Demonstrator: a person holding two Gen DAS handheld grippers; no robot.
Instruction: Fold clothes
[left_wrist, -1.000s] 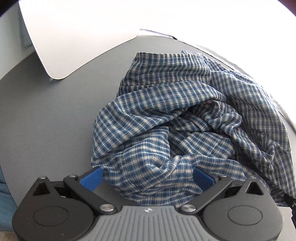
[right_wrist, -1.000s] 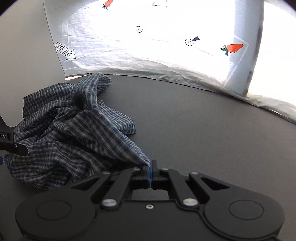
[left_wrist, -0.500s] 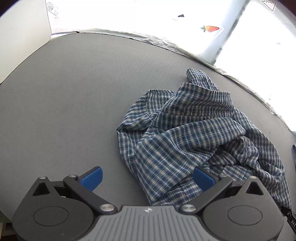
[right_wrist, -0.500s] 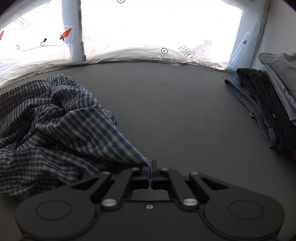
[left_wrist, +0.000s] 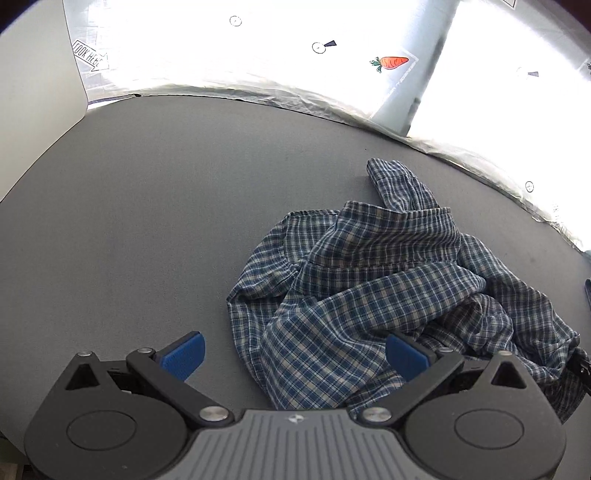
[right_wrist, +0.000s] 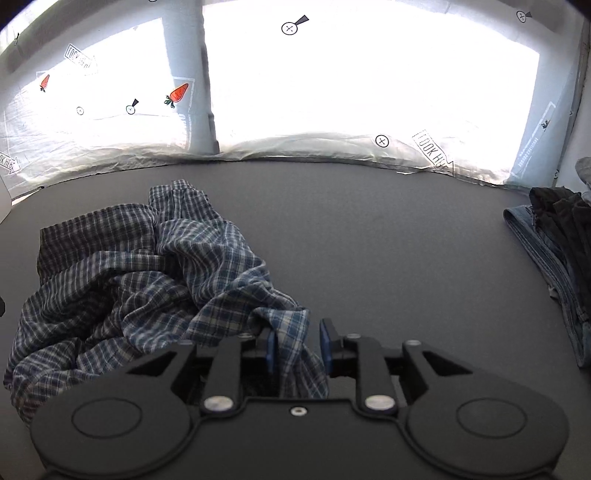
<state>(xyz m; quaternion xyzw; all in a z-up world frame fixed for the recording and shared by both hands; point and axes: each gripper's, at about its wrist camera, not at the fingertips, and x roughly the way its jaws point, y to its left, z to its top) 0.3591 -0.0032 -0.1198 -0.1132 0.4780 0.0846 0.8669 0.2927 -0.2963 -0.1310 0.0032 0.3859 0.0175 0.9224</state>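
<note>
Only from the right wrist do we see the stack of folded clothes (right_wrist: 554, 251) at the bench's (right_wrist: 388, 240) right edge; the left wrist view instead shows the shirt's (left_wrist: 369, 295) collar band and a cuffed sleeve end pointing toward the printed white sheet (left_wrist: 258, 55) behind. Our right gripper (right_wrist: 297, 345), clamped on a corner of the shirt half a second ago, is now opening its jaws, and a strip of the fabric hangs loose between the blue pads (right_wrist: 271, 345). Our left gripper (left_wrist: 293, 352) has its jaws wide apart as before, with the shirt's near edge lying between them but not pinched. The shirt, a blue-and-white check, lies crumpled in a heap on the grey bench, now slightly further from the left gripper than a second ago.
</note>
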